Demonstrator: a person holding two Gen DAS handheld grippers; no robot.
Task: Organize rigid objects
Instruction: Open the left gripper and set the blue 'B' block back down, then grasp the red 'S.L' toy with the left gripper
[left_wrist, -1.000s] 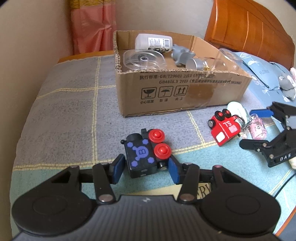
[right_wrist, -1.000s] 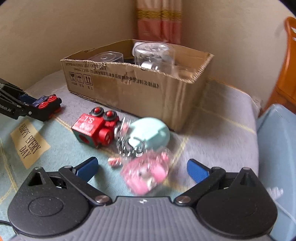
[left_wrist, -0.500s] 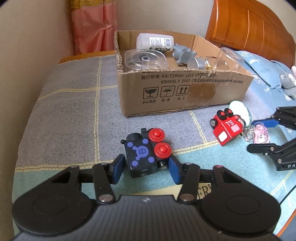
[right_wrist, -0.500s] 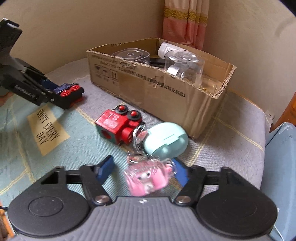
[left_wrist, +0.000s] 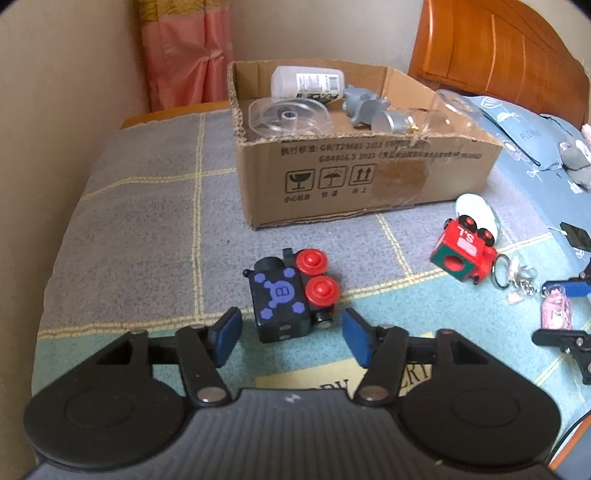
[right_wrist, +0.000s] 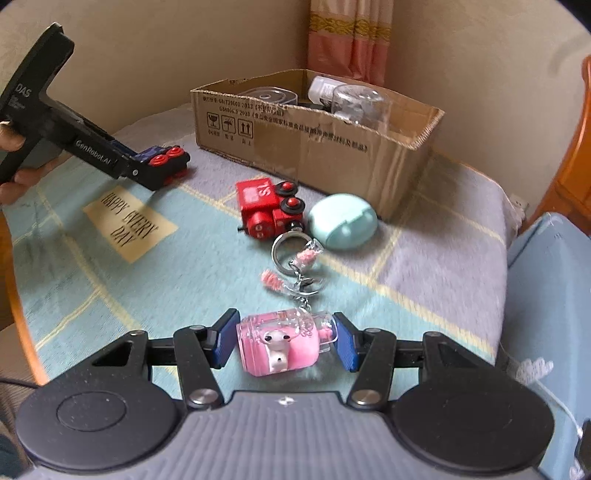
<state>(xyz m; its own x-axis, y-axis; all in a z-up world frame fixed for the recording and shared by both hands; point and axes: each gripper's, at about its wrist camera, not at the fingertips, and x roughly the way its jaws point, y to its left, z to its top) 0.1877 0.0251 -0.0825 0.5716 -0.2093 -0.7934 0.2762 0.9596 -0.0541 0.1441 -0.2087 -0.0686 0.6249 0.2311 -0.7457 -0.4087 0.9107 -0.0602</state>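
Observation:
A black toy train (left_wrist: 290, 295) with red wheels lies on the bed cover between the pads of my left gripper (left_wrist: 290, 338), which is open with a gap on each side; the train also shows in the right wrist view (right_wrist: 166, 158). My right gripper (right_wrist: 286, 343) is shut on a pink keychain bottle (right_wrist: 282, 343), whose ring and chain (right_wrist: 291, 251) trail forward on the cover. A red toy train (right_wrist: 267, 206) and a mint case (right_wrist: 343, 221) lie beyond it. The cardboard box (left_wrist: 369, 184) holds clear containers and a bottle.
A wooden headboard (left_wrist: 498, 48) and a blue pillow (left_wrist: 524, 140) are to the right in the left wrist view. A wall and pink curtain (left_wrist: 184, 55) stand behind the box. A "HAPPY EVERY DAY" patch (right_wrist: 129, 221) marks the cover.
My right gripper has closed onto the pink keychain bottle and drawn it back from the red train and mint case. The red train has turned. My left gripper has opened slightly around the black train.

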